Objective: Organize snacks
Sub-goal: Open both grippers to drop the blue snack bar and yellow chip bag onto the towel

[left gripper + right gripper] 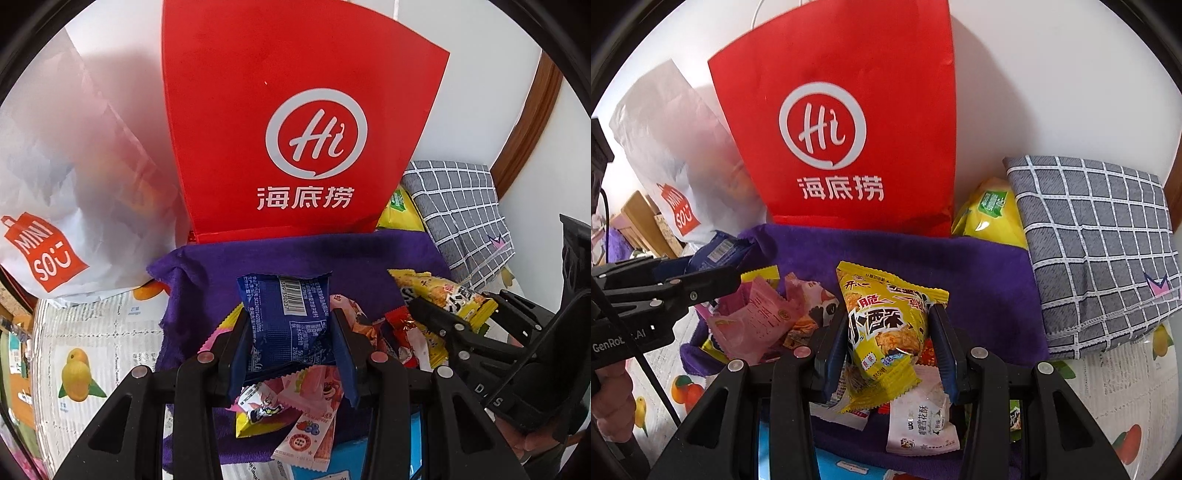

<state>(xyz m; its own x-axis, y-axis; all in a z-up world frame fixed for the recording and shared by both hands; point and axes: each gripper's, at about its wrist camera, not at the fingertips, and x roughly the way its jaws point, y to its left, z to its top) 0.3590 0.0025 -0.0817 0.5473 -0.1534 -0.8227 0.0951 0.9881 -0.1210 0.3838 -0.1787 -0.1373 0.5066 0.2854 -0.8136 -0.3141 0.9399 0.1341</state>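
Jaws clamped both sides: left gripper (291, 343) pinching the blue packet (286, 325), right gripper (888, 347) squeezing the yellow packet (886, 332) — light, crinkly, slippery; grip mid-body.

A home, by the look of it: a table under a fruit-printed cloth (92, 343) stands against a white wall (1052, 92), with a red restaurant carrier bag (295, 122), a white shop bag (74, 177) and a folded checked cloth (1100, 251) at the far side.
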